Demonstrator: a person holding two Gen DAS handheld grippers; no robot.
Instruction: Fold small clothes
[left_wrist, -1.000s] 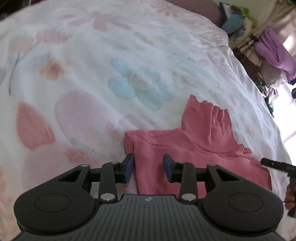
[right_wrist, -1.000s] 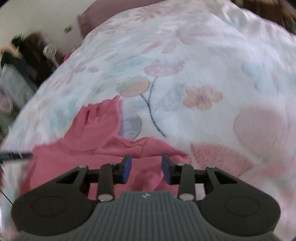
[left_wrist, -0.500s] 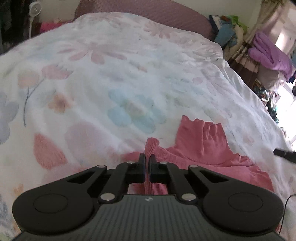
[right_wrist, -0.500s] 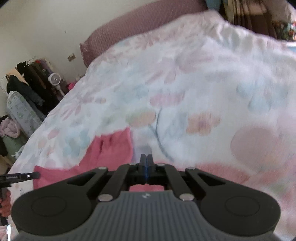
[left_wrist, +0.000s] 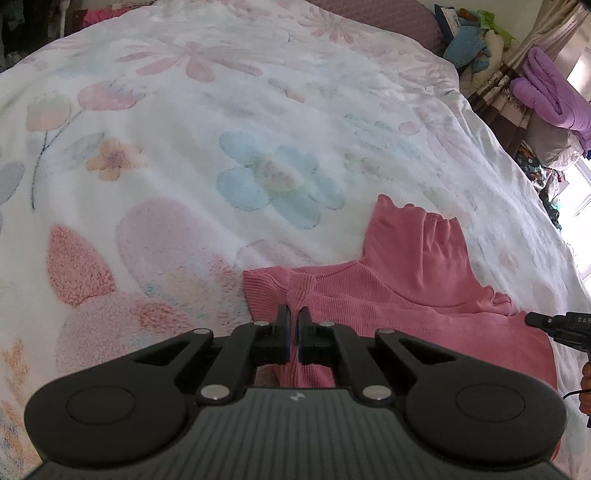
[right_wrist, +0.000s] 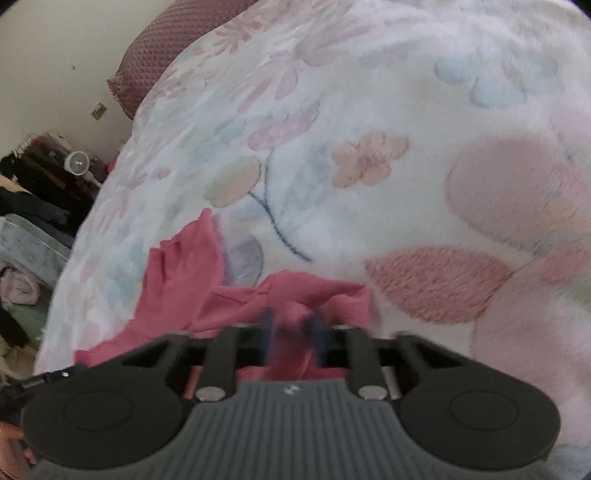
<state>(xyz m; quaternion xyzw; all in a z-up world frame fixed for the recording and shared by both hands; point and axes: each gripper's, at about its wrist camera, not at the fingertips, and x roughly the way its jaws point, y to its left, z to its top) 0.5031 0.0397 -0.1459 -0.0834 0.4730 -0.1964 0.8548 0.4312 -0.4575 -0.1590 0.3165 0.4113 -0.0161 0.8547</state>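
Pinching the pink top (left_wrist: 399, 291) on the bed (left_wrist: 184, 155), your left tongs (left_wrist: 294, 317) and right tongs (right_wrist: 293, 325) each clamp a fold; only "DAS" (left_wrist: 583, 320) reads on the right tongs' tip.

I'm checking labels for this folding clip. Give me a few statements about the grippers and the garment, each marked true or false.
1. The left gripper pinches a ridge of the pink top. True.
2. The right gripper is empty. False: pink fabric is bunched between its blurred fingers.
3. The top lies on a floral blanket. True.
4. The top is blue. False: it is pink.
5. The top is already folded into a neat square. False: its collar is still spread out and its near edge is bunched.
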